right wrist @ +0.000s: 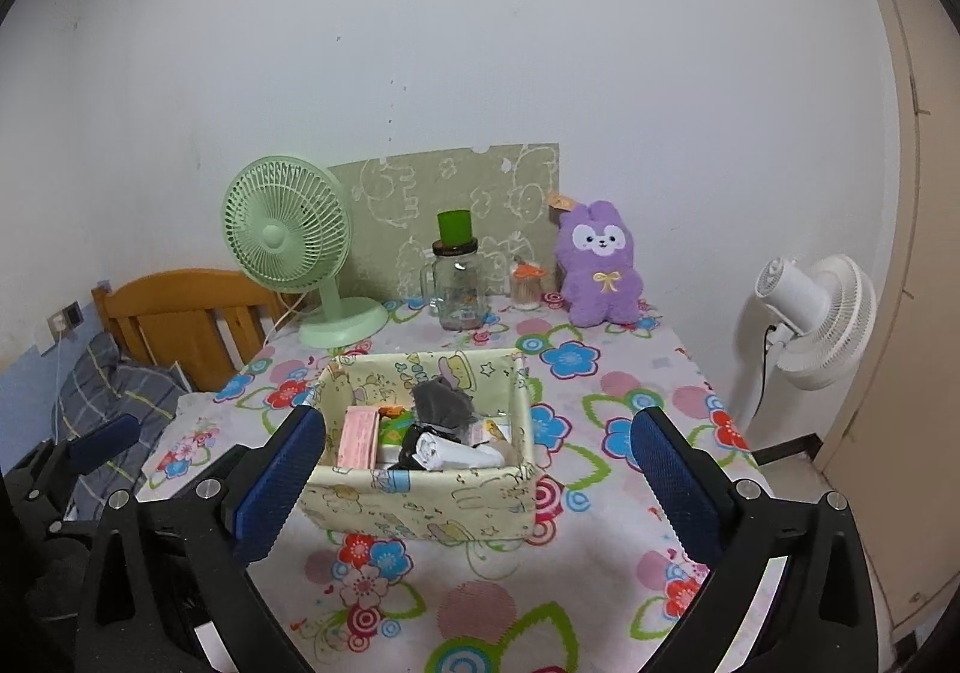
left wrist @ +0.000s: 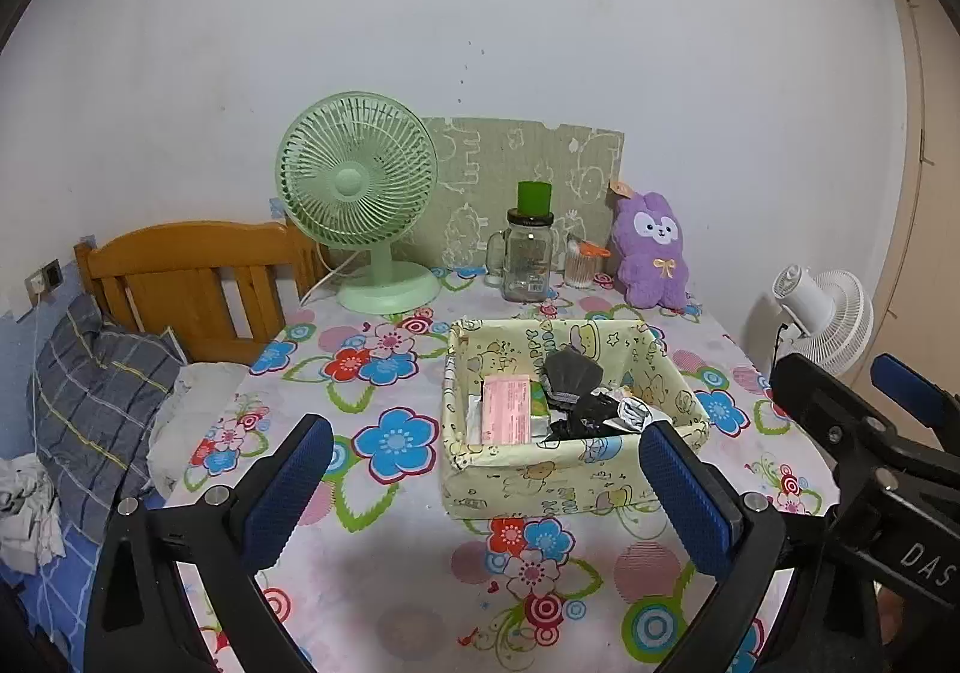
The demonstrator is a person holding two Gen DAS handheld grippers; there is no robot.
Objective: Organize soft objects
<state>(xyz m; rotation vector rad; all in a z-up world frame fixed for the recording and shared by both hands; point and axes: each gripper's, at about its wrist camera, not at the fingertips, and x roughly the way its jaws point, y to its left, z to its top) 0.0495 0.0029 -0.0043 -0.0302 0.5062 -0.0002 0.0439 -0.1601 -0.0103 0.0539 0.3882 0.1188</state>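
Hovering short of the fabric bin on the desk, we hold both the left gripper and right gripper released and empty. Behind the bin sits the purple plush; we judge reaching past the bin for it comes next.

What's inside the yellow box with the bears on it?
The yellow box holds a pink packet, a grey pouch and a white roll. Whatever lies underneath is hidden.
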